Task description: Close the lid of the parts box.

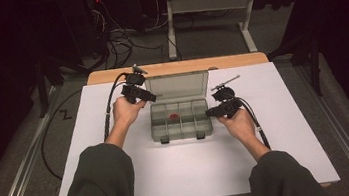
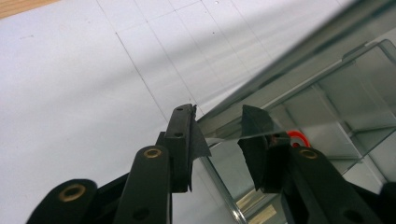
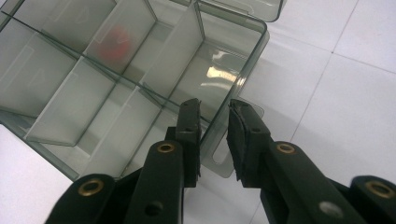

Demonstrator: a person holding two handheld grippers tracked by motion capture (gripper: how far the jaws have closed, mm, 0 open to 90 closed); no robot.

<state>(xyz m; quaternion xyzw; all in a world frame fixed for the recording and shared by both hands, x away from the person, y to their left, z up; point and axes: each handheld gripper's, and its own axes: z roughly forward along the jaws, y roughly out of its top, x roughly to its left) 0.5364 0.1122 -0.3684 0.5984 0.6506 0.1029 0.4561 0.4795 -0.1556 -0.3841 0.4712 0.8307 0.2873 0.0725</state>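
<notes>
Item: clear compartment box (image 1: 180,120), centre of the table (image 1: 287,129), lid (image 1: 177,86) raised at the far side; one small red piece (image 1: 173,116) in a middle cell.

Your left gripper (image 1: 137,93): jaws straddle the lid's edge (image 2: 233,126), narrowed but not visibly pinching it — likely placed to swing the lid.

Your right gripper (image 1: 220,109): jaws astride the box's right wall (image 3: 212,140), a gap showing between them; whether they pinch it, cannot tell. Probably steadies the box.
</notes>
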